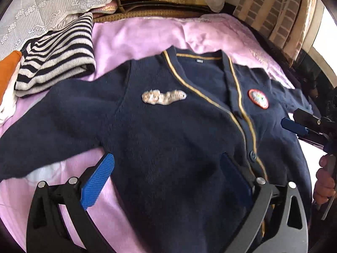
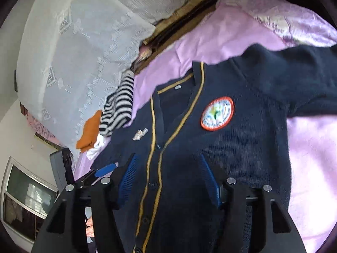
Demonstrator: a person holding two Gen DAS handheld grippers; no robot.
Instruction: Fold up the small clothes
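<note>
A navy cardigan (image 1: 172,126) with yellow trim lies face up and spread out on a pink bedsheet (image 1: 147,35), sleeves out to both sides. It has a round red-rimmed badge (image 1: 258,98) and a pale embroidered patch (image 1: 163,96). My left gripper (image 1: 166,168) is open over the cardigan's lower body and holds nothing. My right gripper (image 2: 168,168) is open over the button placket (image 2: 157,168), also empty. The cardigan (image 2: 242,147) and badge (image 2: 217,113) fill the right wrist view. The right gripper also shows at the right edge of the left wrist view (image 1: 294,124).
A folded black-and-white striped garment (image 1: 56,57) lies at the far left of the bed, beside orange (image 1: 8,69) and white clothes. Lace-covered pillows (image 1: 52,4) stand behind. A brick-patterned curtain (image 1: 273,14) hangs at the right. A window (image 2: 25,200) shows low left.
</note>
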